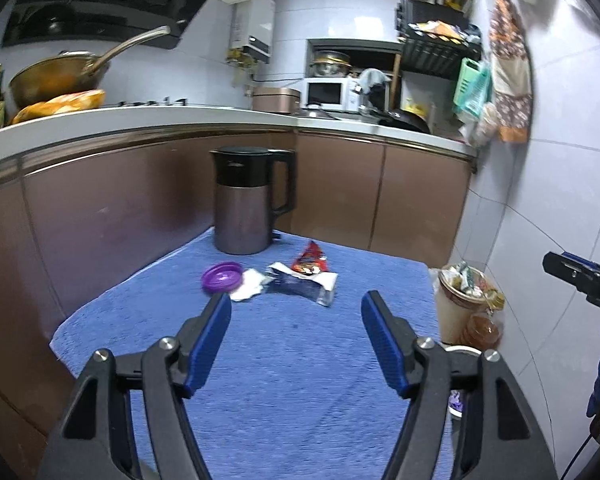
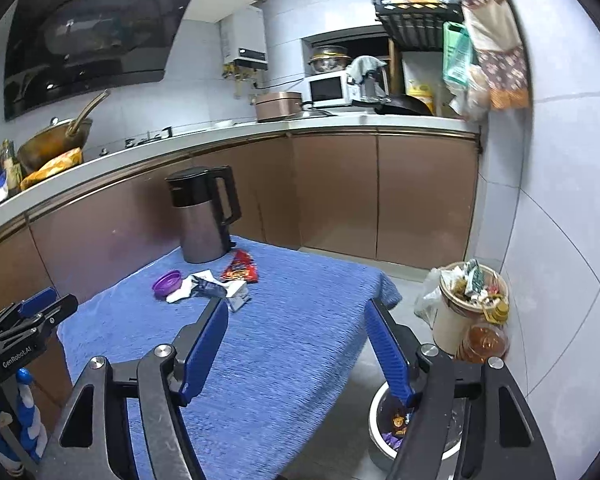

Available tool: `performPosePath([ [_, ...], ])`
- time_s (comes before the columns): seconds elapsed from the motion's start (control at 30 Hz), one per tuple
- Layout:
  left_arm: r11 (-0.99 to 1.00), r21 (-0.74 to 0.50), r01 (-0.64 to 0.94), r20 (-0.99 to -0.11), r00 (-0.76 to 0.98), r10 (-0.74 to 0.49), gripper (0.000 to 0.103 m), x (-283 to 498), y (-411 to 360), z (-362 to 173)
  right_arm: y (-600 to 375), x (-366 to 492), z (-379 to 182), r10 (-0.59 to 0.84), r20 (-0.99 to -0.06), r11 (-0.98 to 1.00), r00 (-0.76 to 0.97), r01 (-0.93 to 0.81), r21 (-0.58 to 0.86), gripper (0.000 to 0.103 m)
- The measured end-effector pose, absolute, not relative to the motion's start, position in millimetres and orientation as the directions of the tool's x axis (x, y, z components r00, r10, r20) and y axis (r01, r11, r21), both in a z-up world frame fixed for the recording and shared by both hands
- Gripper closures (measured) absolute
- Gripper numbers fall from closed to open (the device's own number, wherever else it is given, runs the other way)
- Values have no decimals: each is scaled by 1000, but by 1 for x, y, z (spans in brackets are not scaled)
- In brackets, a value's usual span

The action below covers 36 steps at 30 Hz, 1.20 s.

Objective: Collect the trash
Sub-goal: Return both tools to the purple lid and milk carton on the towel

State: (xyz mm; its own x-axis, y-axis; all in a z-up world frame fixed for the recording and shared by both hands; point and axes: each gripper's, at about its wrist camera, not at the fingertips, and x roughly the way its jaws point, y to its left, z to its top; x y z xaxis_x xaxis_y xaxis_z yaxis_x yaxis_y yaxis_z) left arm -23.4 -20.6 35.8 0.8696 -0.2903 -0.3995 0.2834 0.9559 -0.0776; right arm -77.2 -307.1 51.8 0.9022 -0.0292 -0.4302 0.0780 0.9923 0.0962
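On the blue towel-covered table [image 1: 284, 344] lies a small heap of trash: a red snack wrapper [image 1: 311, 261], a dark blue and silver wrapper [image 1: 304, 285], a crumpled white tissue [image 1: 249, 285] and a purple lid [image 1: 221, 277]. The right wrist view shows the same heap: red wrapper [image 2: 241, 267], dark wrapper [image 2: 216, 289], purple lid [image 2: 166, 282]. My left gripper [image 1: 296, 308] hangs open over the towel, short of the heap, holding nothing. My right gripper [image 2: 296, 312] is open and empty above the table's right edge. A metal bin [image 2: 416, 432] with wrappers inside stands below it.
A steel kettle [image 1: 247, 204] with a black top stands at the table's far edge. An overfull trash pail [image 2: 470, 304] and an oil bottle [image 2: 485, 340] sit on the floor by the tiled wall. Brown cabinets [image 1: 340, 188] and a cluttered counter run behind.
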Motion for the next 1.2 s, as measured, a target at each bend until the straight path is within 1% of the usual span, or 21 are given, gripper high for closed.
performPosePath([
  [0.17,965,-113,236,-391,882,-261,37,-19,17,30,-280,-63,55,-18,-445,998,895,44,47,32],
  [0.43,972,-145,183,-429,874,-229,37,-5,55,11,-247,-45,51,0,-471,1000,882,6,12,32],
  [0.77,980,-151,126,-467,865,-183,37,10,79,-10,-222,-21,36,27,-518,999,855,-42,-17,32],
  [1.2,980,-166,111,-550,814,-185,37,52,89,-42,-221,16,14,40,-584,996,811,-76,-37,32],
])
